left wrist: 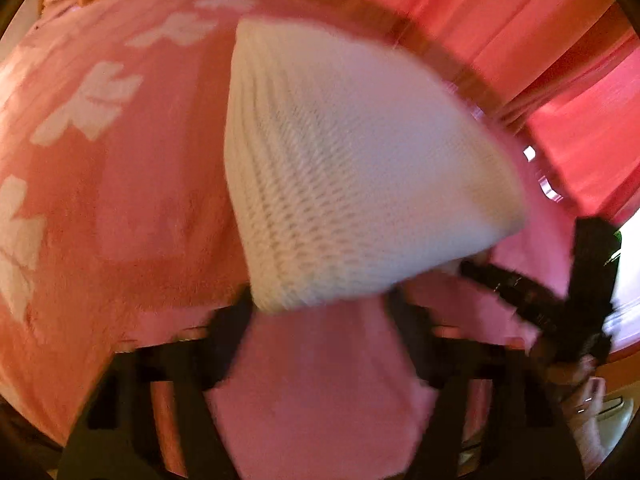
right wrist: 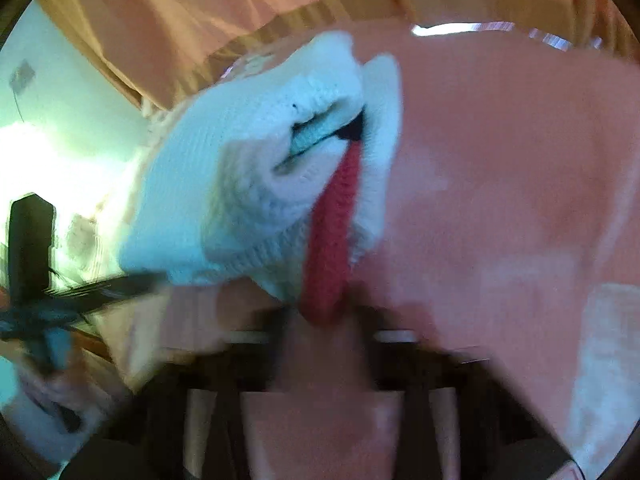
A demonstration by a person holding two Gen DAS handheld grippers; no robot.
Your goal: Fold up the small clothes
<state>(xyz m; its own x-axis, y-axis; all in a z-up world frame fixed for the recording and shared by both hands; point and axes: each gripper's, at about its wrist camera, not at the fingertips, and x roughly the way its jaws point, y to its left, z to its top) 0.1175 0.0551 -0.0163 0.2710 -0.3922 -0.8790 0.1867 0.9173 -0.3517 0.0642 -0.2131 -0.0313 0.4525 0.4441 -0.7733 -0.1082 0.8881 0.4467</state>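
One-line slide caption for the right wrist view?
Right gripper pinches the red strip of a white knit garment above a pink blanket.

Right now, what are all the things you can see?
Knit garment: one, white with a red strip, middle, over the blanket.
Blanket: one, pink with white flower shapes, underneath.
Curtain: one, pinkish red, behind.
Left gripper: one, black, at the garment's lower edge; grip unclear.
Right gripper: one, black, seemingly pinching the red strip.
Right hand, left hand: two, each holding a gripper.
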